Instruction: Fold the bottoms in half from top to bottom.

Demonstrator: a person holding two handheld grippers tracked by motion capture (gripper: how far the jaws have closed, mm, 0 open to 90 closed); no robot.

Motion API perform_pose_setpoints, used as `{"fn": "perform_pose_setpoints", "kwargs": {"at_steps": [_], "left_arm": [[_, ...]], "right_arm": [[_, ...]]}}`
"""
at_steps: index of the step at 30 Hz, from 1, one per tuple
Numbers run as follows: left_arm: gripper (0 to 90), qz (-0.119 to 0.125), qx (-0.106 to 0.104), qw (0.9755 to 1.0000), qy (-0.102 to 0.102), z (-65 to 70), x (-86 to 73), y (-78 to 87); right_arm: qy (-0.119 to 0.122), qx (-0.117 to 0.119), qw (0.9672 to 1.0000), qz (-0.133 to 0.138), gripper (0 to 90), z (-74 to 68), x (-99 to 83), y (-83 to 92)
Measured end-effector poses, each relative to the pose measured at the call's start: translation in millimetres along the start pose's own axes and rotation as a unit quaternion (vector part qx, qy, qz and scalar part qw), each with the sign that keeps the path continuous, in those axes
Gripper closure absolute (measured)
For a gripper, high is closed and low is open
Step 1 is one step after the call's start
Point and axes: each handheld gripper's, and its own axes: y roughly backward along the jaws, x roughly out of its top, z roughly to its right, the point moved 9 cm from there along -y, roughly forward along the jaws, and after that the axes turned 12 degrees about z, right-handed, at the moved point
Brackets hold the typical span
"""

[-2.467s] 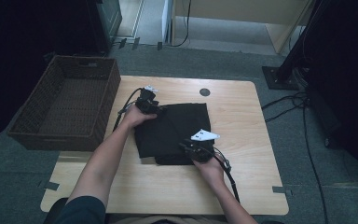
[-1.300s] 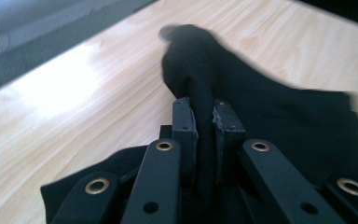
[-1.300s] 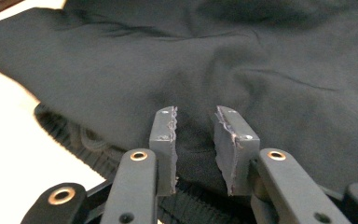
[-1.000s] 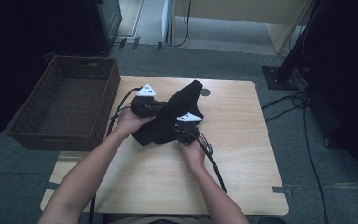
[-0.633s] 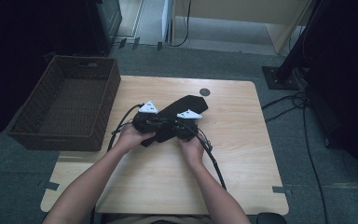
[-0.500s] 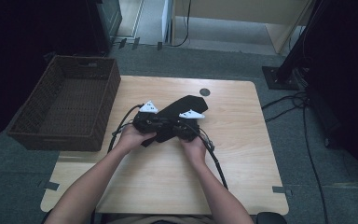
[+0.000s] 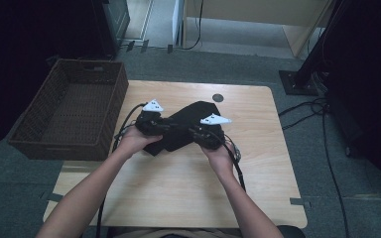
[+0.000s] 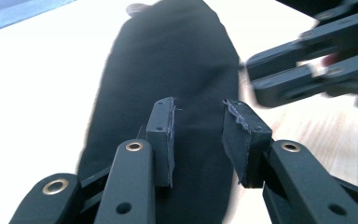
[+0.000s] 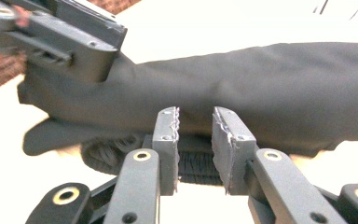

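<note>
Folded black garment (image 7: 186, 128) lay mid-table (image 7: 258, 188), right of wicker basket (image 7: 74, 111). Left gripper (image 8: 198, 123): jaws just been opening, partly apart, nothing clamped, cloth beneath. Right gripper (image 9: 195, 126): jaws just been closing, narrow gap, probably clear of the ribbed hem, though blurred. Best done by seating both pads on 1 folded edge before lifting.

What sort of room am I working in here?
Likely an office or lab recording corner: a small wooden table on grey carpet, cables trailing across the floor, a wicker basket beside the black cloth.
</note>
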Motion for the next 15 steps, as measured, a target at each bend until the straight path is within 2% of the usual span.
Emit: {"fn": "perform_pose_setpoints", "kwargs": {"at_steps": [3,6,7,10,13,15], "left_arm": [[65.1,0.015,0.011,0.9998,0.003,-8.2,12.1,7.9],[65.7,0.005,0.021,0.9998,0.006,-13.6,9.6,7.5],[65.6,-0.001,0.024,0.9997,0.007,-15.3,5.2,5.9],[64.6,0.000,0.026,0.9992,0.030,-16.2,-11.6,0.6],[63.9,-0.009,0.021,0.9990,0.039,-12.3,-30.9,-4.1],[62.3,-0.014,0.021,0.9988,0.042,-10.0,-40.9,-5.2]], "right_arm": [[0.009,0.001,0.9999,0.013,72.6,0.8,13.4,5.3],[0.019,-0.004,0.9998,0.010,71.6,7.2,23.0,-2.7],[0.022,-0.005,0.9997,0.009,71.2,8.9,23.3,-5.3],[0.013,-0.004,0.9999,0.002,68.0,18.7,19.8,-23.8],[0.020,-0.020,0.9996,-0.007,64.1,31.2,10.7,-39.9],[0.039,-0.035,0.9985,-0.017,58.2,41.4,0.4,-48.4]]}}
